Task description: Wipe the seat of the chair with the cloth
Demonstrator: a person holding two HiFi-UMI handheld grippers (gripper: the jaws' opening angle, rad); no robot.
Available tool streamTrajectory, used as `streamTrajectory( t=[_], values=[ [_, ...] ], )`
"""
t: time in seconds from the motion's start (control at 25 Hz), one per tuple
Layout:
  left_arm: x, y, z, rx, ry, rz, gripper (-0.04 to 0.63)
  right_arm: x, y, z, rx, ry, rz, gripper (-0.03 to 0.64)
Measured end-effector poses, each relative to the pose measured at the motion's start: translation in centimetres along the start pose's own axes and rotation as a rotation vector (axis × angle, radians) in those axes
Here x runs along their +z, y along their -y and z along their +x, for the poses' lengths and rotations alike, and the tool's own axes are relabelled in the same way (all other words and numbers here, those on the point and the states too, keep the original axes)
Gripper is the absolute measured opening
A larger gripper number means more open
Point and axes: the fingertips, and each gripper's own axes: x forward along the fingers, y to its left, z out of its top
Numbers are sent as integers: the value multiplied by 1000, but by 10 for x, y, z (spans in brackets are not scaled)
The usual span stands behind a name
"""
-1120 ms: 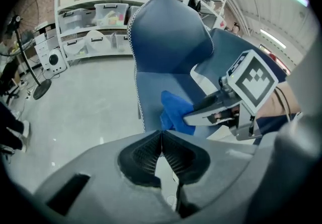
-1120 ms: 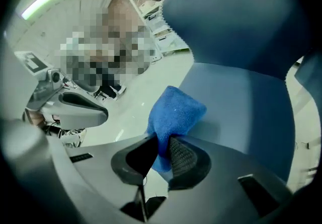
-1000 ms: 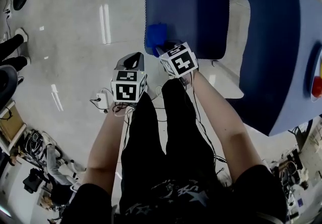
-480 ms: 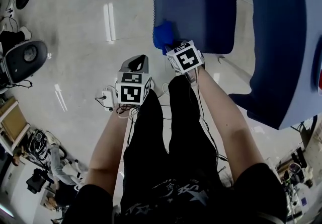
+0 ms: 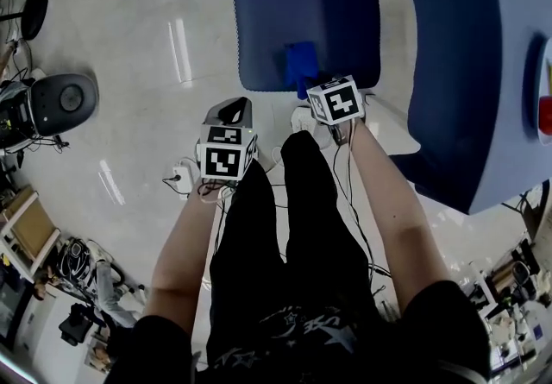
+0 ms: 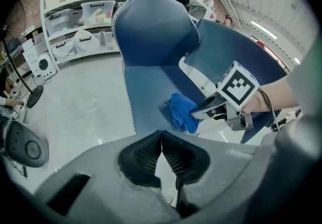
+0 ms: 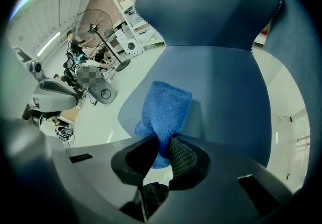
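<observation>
A blue chair with a flat seat (image 5: pixel 302 15) (image 6: pixel 151 92) (image 7: pixel 221 92) stands in front of me. A bright blue cloth (image 5: pixel 299 63) (image 6: pixel 182 111) (image 7: pixel 165 109) lies on the seat's front part, pinched at its near end by my right gripper (image 5: pixel 321 93) (image 6: pixel 198 112) (image 7: pixel 163 150), which is shut on it. My left gripper (image 5: pixel 231 115) (image 6: pixel 161 137) hangs over the floor left of the chair, jaws shut and holding nothing.
A second blue piece of furniture (image 5: pixel 466 72) stands close on the right. A grey round-bodied device (image 5: pixel 56 102) sits on the pale floor at left. A power strip with cables (image 5: pixel 177 175) lies by my legs. Shelves with boxes (image 6: pixel 85 11) line the far wall.
My right gripper has dragged the cloth from the seat's front left corner rightward and further onto the seat. The left gripper has stayed about where it was.
</observation>
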Motion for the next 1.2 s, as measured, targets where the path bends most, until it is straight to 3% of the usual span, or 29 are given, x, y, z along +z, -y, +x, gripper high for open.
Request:
streamTrajectory(
  t=[0.72, 1.2],
  values=[
    [53, 82, 31, 6, 13, 51, 20, -54, 149, -68, -181, -28, 150, 55],
    [51, 85, 26, 32, 26, 16, 20, -56, 158, -78, -207, -11, 199, 55]
  ],
)
